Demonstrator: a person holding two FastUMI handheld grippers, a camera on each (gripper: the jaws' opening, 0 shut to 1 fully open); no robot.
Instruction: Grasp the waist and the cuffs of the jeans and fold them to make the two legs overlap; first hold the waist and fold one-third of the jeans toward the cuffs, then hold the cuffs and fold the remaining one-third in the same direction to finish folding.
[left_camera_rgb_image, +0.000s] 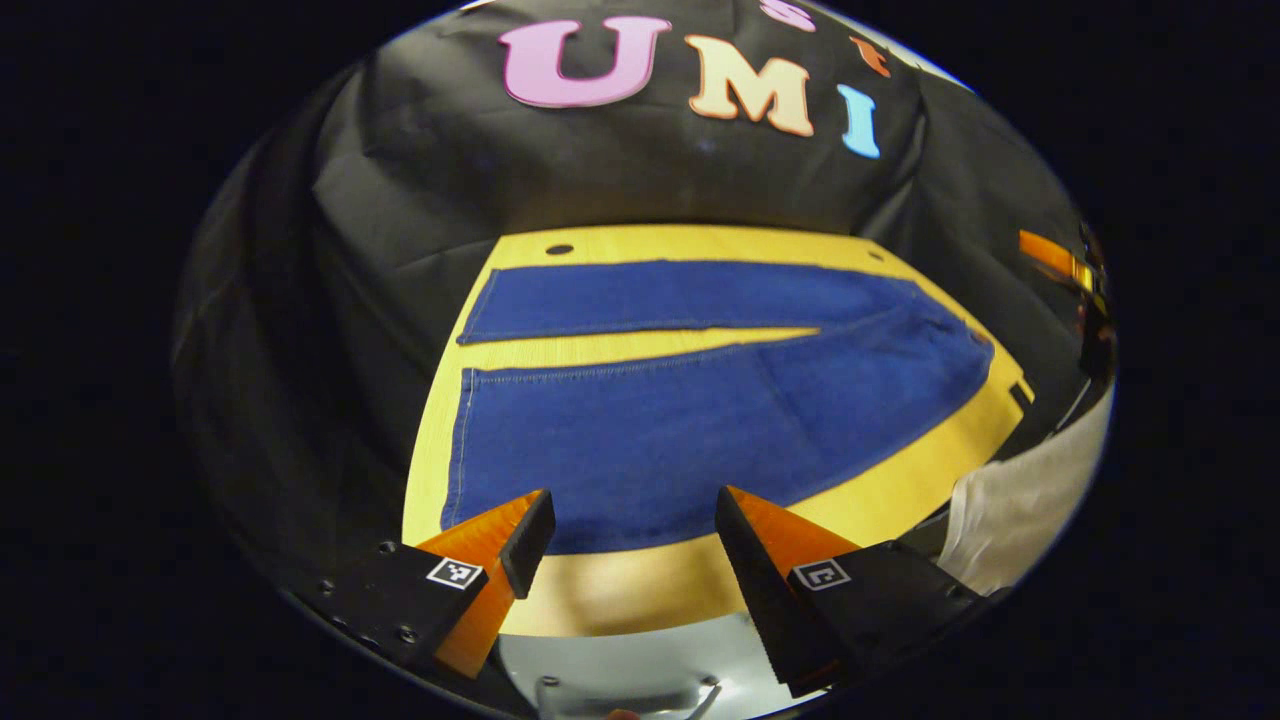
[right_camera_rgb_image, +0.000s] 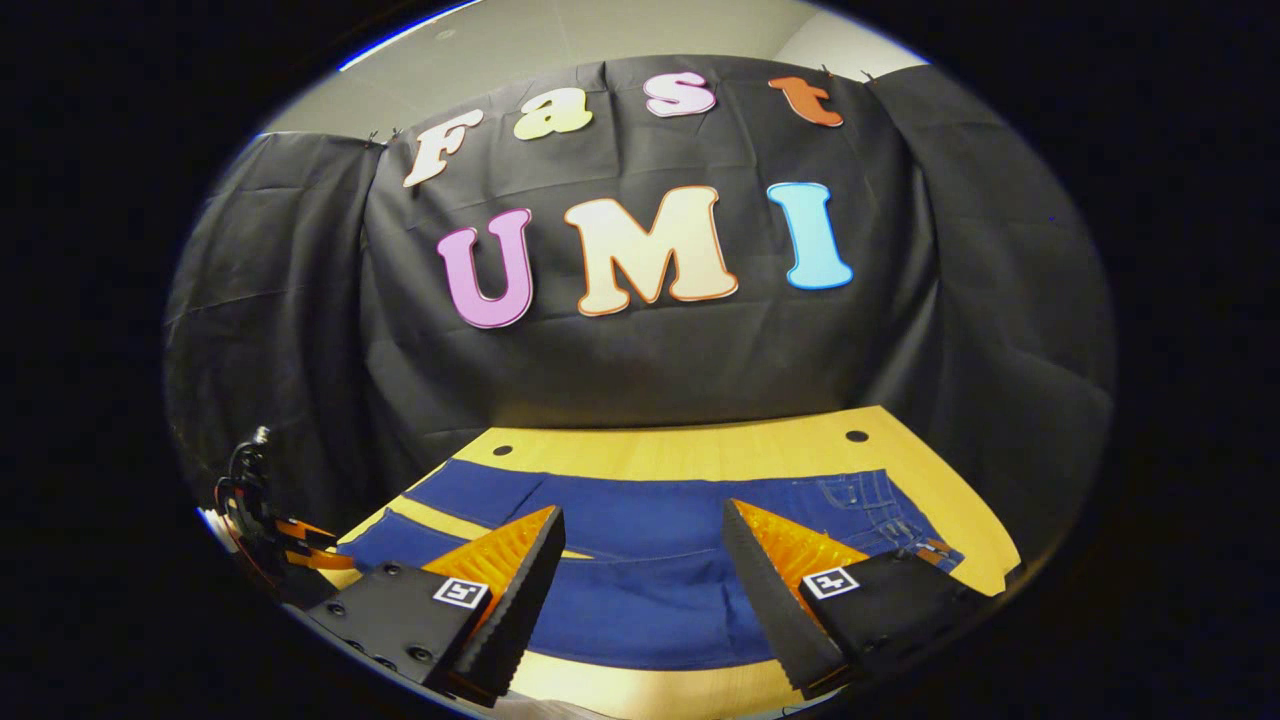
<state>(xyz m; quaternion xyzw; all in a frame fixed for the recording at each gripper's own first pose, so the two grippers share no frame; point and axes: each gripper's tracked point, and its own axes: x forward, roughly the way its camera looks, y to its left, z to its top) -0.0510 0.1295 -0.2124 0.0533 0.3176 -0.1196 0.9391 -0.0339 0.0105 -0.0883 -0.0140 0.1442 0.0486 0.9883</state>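
Left gripper (left_camera_rgb_image: 635, 520), nearest: fingers spread wide, nothing between them, hovering above the near edge of the table (left_camera_rgb_image: 650, 585). Just beyond, jeans (left_camera_rgb_image: 700, 410) lie flat and unfolded on the wood, the two legs parted with a wedge of tabletop between them; cuffs at left, waist at right. A pale sleeve (left_camera_rgb_image: 1010, 505) sits at right edge. Right gripper (right_camera_rgb_image: 645, 525): fingers likewise apart and empty, above the jeans' waist end (right_camera_rgb_image: 860, 505). Far off, black cloth wall (right_camera_rgb_image: 650, 370) behind the table.
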